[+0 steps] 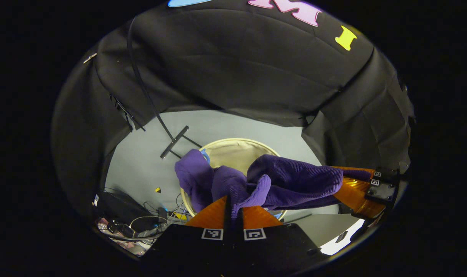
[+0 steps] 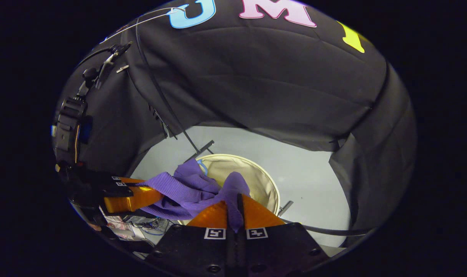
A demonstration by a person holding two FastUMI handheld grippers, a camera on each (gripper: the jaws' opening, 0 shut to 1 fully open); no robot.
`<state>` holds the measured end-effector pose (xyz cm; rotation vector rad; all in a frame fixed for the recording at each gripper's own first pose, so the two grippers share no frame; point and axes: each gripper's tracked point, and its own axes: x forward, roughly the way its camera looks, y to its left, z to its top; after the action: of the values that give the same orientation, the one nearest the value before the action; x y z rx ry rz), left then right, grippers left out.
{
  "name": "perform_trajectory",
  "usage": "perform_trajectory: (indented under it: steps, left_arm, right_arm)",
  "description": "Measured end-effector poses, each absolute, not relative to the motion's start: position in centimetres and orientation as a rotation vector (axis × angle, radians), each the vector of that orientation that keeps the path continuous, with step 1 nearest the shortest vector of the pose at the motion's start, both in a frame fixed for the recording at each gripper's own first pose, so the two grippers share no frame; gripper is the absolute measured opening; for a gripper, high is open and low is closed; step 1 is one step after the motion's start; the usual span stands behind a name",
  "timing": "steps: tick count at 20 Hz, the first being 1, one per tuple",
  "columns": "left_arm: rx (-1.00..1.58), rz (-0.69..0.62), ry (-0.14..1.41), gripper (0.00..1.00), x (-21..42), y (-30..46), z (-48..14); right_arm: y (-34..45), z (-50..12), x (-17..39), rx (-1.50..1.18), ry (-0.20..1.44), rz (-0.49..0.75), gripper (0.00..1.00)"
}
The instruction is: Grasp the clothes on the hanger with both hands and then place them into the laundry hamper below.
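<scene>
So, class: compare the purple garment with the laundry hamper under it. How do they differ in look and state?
The purple garment is dark, ribbed and bunched up; the laundry hamper is pale cream with a smooth round rim.
The garment hangs in the air, pinched by the left tool and the right tool; the hamper sits on the grey floor.
The garment is crumpled; the hamper stands open.
Both are fabric.

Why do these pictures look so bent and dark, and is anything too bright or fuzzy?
Left gripper view: the fisheye lens bows the booth's edges; a washed-out bright patch glares at lower right; the ribbed purple knit garment is sharp. Right gripper view: same bending; the round beige fabric laundry hamper and pale grey floor are evenly lit, the surroundings dim.
</scene>
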<state>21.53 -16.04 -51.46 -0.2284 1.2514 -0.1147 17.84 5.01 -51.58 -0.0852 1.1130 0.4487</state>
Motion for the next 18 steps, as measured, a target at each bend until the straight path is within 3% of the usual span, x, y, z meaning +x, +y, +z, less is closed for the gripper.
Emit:
perform_trajectory:
  steps: [9, 12, 15, 17, 18]
  left_arm:
    - [-0.172, -0.087, 1.308, 0.05, 20.9, -17.2, -54.8]
    - [-0.134, -0.056, 1.355, 0.11, 20.1, -16.8, -56.1]
    - [-0.097, -0.045, 1.356, 0.96, 19.8, -16.7, -57.9]
    - [-0.1, -0.047, 1.359, 0.93, 19.6, -16.9, -57.2]
    - [-0.105, -0.048, 1.361, 0.96, 19.3, -16.9, -57.2]
  right_arm:
    - [2.9, -55.3, 17.0, -0.072, 1.183, 0.399, 0.05]
    - [2.5, -57.0, 15.7, -0.054, 1.245, 0.384, 0.09]
    - [1.9, -58.4, 15.2, -0.059, 1.269, 0.378, 1.0]
    - [1.4, -58.2, 14.9, -0.065, 1.275, 0.372, 0.99]
    - [1.2, -58.2, 14.7, -0.067, 1.276, 0.37, 0.99]
